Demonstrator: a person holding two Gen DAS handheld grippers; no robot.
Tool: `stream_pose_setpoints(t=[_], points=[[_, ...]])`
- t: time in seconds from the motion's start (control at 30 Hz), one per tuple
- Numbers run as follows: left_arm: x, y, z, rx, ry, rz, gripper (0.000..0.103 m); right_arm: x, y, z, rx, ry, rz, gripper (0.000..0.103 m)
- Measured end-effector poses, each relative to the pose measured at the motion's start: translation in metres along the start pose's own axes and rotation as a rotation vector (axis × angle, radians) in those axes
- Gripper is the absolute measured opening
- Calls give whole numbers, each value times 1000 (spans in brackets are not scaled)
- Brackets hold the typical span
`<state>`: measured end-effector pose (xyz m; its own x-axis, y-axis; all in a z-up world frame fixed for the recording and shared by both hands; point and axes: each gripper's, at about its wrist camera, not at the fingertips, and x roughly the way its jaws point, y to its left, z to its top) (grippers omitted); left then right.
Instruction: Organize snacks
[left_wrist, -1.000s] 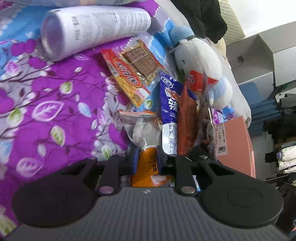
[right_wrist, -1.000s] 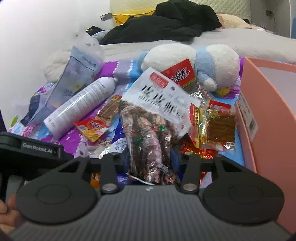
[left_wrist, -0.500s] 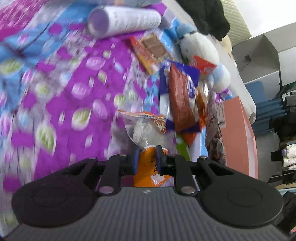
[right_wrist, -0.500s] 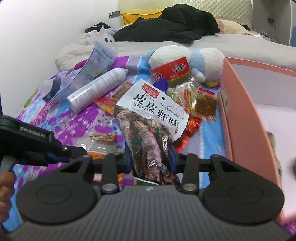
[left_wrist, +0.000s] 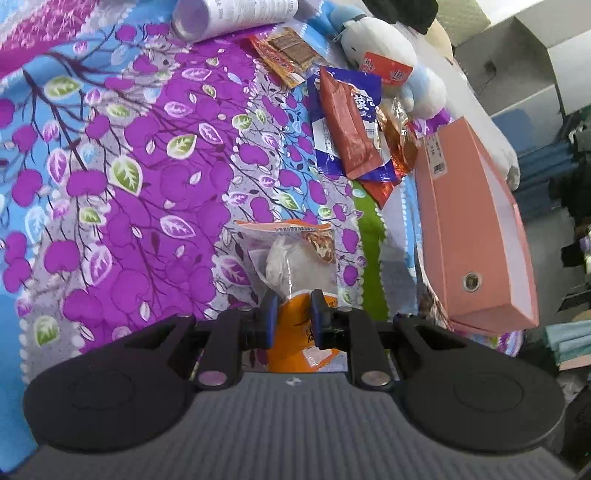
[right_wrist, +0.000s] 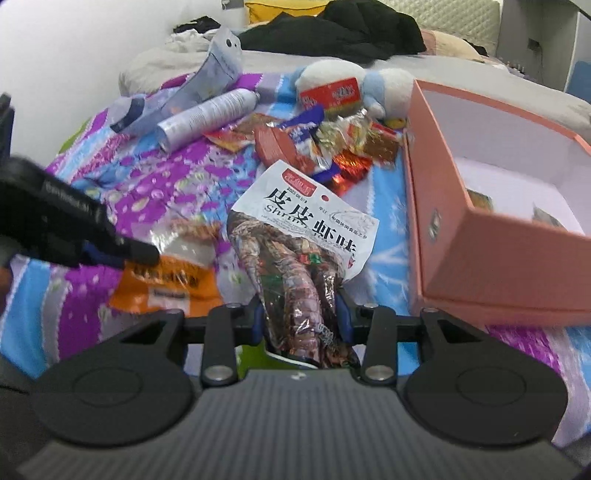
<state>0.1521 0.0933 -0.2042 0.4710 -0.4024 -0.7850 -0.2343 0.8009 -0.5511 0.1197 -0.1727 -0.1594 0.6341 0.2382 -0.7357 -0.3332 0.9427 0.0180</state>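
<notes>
The floral bedspread (left_wrist: 122, 155) fills most of my left view, purple and blue under everything. At about 3 o'clock in that view sits the pink box (left_wrist: 476, 225), open, with its white inside showing at 2 o'clock in my right view, where a couple of packets lie in it, too cut off for me to name. Beyond it, at 12 o'clock, the white and blue plush toy (right_wrist: 384, 83) leans against the pile of loose snacks (right_wrist: 325, 144), and a white spray can (right_wrist: 207, 118) lies on its side at 11 o'clock. My right gripper (right_wrist: 301, 319) is clenched on the lower end of the shrimp-flavour bag (right_wrist: 299, 240), which stands up from my fingers toward 12 o'clock, just beside the box's near corner. My left gripper (left_wrist: 293, 314) pinches the orange snack packet (left_wrist: 295, 266) at its orange end, the clear half with a pale lump inside pointing to 12 o'clock; in my right view it blurs at 9 o'clock, so whether it touches the bedspread I cannot say.
</notes>
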Motion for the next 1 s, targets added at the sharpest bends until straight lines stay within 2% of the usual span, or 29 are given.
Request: stream_pose_setpoints(t=[0.13, 0.27, 0.3, 0.37, 0.4, 0.43, 0.47, 0.53, 0.67, 0.87, 1.0], points=[[0, -2, 5, 3, -8, 37, 22, 2, -3, -9, -3, 15, -10, 41], [-1, -4, 7, -21, -10, 56, 23, 6, -9, -19, 56, 29, 8, 43], [-1, -5, 7, -24, -10, 66, 28, 7, -10, -21, 71, 30, 14, 47], [-1, -7, 7, -23, -9, 87, 46, 7, -12, -25, 86, 32, 13, 54], [-2, -8, 7, -23, -11, 100, 62, 8, -13, -26, 92, 34, 13, 54], [-2, -10, 6, -22, -15, 113, 73, 8, -14, -27, 103, 35, 17, 54], [-3, -12, 5, -17, -20, 119, 77, 8, -16, -28, 119, 32, 28, 55], [-3, -16, 4, -9, -25, 129, 85, 7, -19, -29, 145, 24, 39, 81], [-1, -20, 1, -7, -30, 170, 90, -1, -19, -31, 168, -30, 75, 81], [-1, -20, -2, -22, -37, 196, 93, 1, -14, -34, 185, -29, 83, 81], [-1, -21, -1, -23, -49, 219, 96, -1, -10, -35, 179, -76, 90, 81]])
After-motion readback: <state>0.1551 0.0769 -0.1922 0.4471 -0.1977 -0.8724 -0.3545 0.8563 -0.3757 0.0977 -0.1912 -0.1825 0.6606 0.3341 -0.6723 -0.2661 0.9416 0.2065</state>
